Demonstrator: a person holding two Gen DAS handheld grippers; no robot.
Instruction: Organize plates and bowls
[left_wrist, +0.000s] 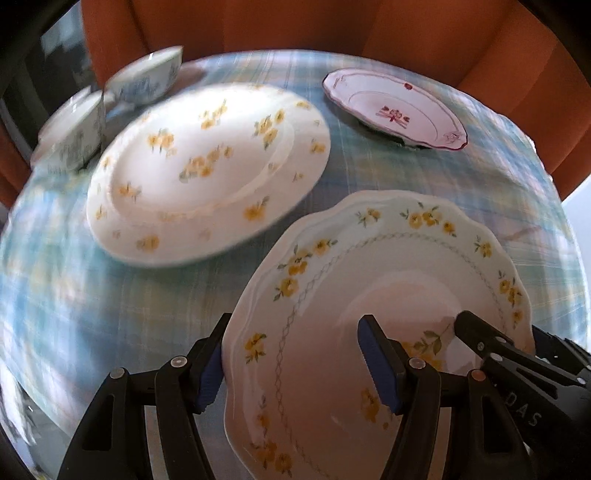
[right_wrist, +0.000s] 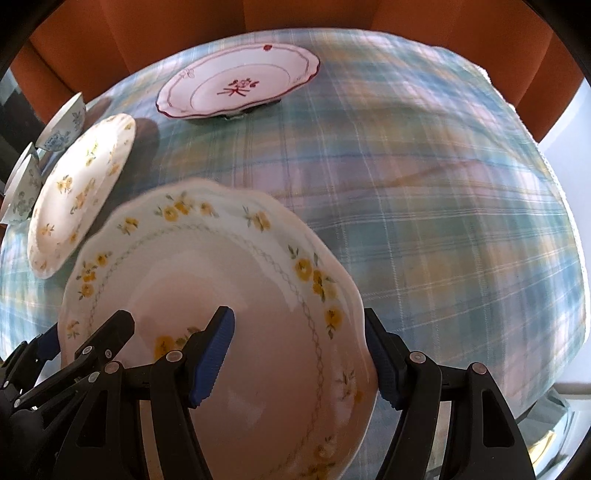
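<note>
Nearest to both cameras is the scalloped plate with yellow flowers along its rim; nothing lies on it. The left gripper takes its left edge: one of its fingers rests on the upper face, the other is under the rim. The right gripper takes the opposite edge in the same way, one blue pad over the plate and one outside the rim. Both stand about half open, closed on the plate. The plate is tilted above the checked cloth of the bench; its near edge is cut off by the frame.

Beyond it, to the left, lies a round flowered plate, bare and blurred. Further left stand two bowls with blue pattern; their insides cannot be seen. At the far side a red-trimmed plate sits on something dark, hard to make out. Behind the bench is an orange backrest.
</note>
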